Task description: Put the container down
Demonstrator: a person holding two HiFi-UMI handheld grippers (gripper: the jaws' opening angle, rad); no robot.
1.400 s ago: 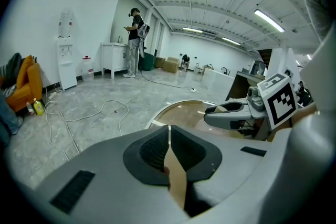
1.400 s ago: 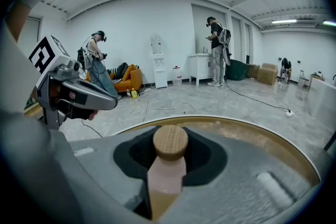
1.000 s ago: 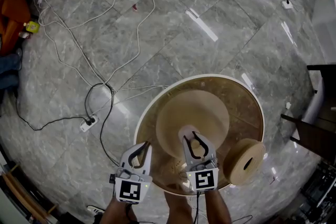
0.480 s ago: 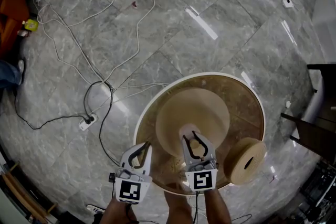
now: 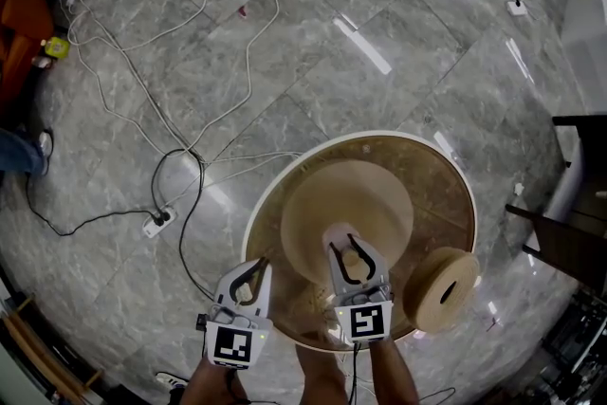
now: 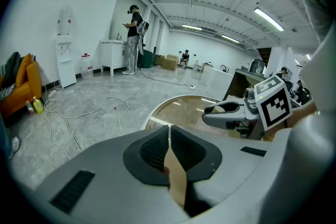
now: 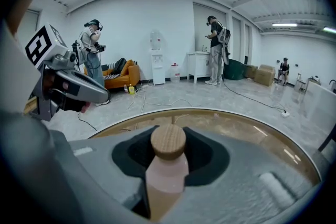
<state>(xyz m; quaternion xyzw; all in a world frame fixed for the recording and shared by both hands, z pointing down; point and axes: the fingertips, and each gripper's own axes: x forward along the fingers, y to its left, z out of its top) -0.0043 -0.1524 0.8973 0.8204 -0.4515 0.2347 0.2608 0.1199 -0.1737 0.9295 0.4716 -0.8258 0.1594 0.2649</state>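
1. Since a second ago only the right gripper (image 5: 354, 256) changes: its jaws are opening as it hangs over the near side of the round table (image 5: 285, 171). That reads as the release, so the put-down looks nearly done.
2. At the left, the left gripper (image 5: 248, 274) hovers by the table's near rim, with its jaws pressed together and nothing between them.
3. Right of it, the container (image 7: 167, 170), a pale pink bottle with a wooden cap (image 7: 168, 140), sits between the right jaws. A dark gap shows on each side of the cap, so the pads no longer seem to press it. Whether its base rests on the tabletop I cannot tell.
4. Farthest right, a wooden reel (image 5: 439, 289) lies well apart from both grippers.
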